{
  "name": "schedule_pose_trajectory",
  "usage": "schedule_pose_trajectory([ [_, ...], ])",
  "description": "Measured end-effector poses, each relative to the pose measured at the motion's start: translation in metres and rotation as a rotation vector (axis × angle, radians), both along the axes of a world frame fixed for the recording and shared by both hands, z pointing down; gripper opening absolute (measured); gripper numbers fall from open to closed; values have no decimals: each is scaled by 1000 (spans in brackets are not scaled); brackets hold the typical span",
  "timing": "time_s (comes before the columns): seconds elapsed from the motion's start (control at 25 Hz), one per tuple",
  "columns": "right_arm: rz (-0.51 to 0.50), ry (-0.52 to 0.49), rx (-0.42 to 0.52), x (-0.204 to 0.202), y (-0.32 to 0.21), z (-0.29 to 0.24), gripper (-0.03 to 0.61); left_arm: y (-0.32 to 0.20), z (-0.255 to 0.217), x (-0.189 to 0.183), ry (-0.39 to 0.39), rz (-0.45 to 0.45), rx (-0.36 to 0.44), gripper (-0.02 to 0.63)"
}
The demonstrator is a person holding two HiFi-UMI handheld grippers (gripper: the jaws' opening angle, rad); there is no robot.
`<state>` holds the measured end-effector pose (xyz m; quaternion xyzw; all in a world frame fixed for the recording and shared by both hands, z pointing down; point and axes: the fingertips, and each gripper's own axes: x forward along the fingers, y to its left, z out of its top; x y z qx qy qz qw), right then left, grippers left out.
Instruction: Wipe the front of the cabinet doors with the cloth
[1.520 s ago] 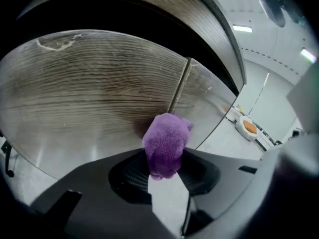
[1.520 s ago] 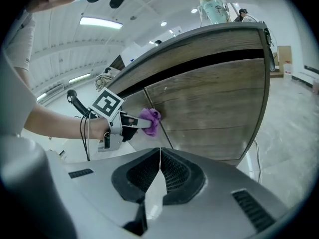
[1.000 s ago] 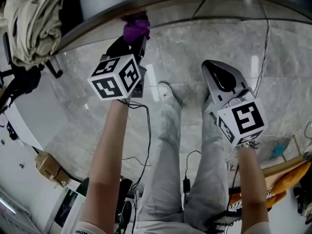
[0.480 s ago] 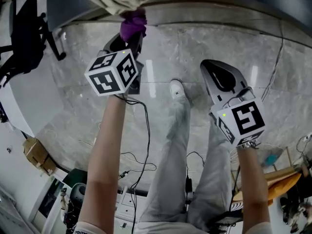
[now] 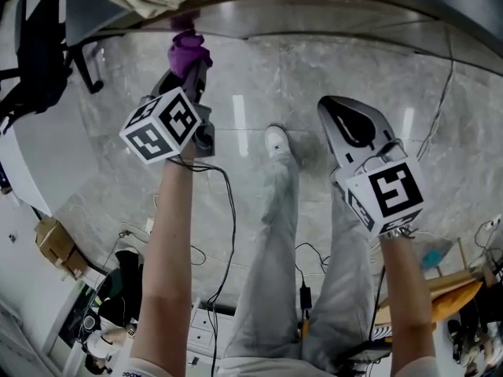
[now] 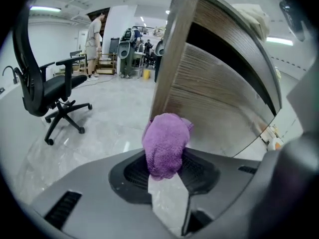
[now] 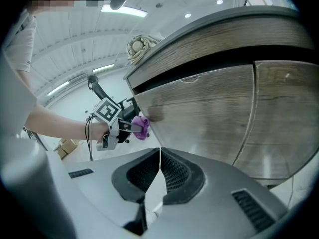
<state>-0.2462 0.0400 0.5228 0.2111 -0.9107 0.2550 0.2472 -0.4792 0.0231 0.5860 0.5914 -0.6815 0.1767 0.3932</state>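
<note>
1. Jaws of the left gripper (image 6: 167, 171) are clamped on the purple cloth (image 6: 166, 143); those of the right gripper (image 7: 159, 158) are pressed together on nothing.
2. The cloth is held at the left edge of the wooden cabinet door (image 7: 199, 113); contact cannot be confirmed.
3. Wiping is judged to be at its start: next, the cloth must be pressed flat and drawn across the door fronts.
4. A glossy pale floor (image 5: 314, 69) is seen below, an office chair (image 6: 50, 88) farther off, and a person (image 6: 93, 34) at the room's far end.
</note>
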Motion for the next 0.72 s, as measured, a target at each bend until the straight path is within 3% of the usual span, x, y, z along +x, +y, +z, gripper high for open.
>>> schedule_pose_trajectory([
  [0.12, 2, 13, 0, 31, -2, 1, 28, 0, 11, 46, -4, 66, -34, 140],
  [0.44, 72, 45, -20, 134, -21, 15, 28, -46, 37, 215, 51, 292, -59, 140],
  [0.72, 162, 47, -34, 205, -43, 29, 28, -97, 57, 311, 74, 419, -70, 140],
])
